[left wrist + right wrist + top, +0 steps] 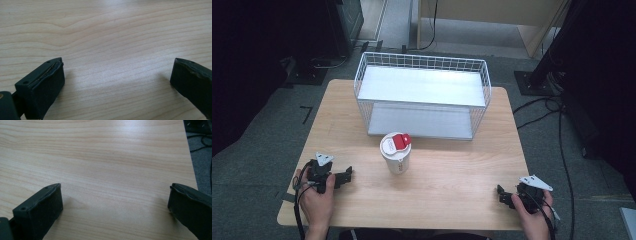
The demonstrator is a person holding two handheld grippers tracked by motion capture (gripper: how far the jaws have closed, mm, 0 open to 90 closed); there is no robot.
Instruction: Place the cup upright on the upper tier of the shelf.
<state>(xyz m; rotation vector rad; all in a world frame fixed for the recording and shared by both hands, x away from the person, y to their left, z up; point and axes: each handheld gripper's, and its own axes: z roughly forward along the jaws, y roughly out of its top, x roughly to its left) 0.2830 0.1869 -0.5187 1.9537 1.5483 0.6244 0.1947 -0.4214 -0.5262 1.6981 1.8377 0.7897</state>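
Note:
A white cup with a red flip lid point(396, 151) stands upright in the middle of the wooden table point(447, 175), just in front of a white wire basket point(422, 95). My left gripper point(346, 176) rests low at the table's front left, held by a hand, open, its jaws wide apart over bare wood point(117, 62). My right gripper point(502, 196) rests at the front right corner, also open with nothing between its jaws point(115, 187). Both grippers are well apart from the cup.
The wire basket has two tiers with white shelf plates and takes up the table's far half. In the right gripper view the table's edge point(191, 167) runs close by, with grey floor and cables point(202, 140) beyond. Black stands and cables surround the table.

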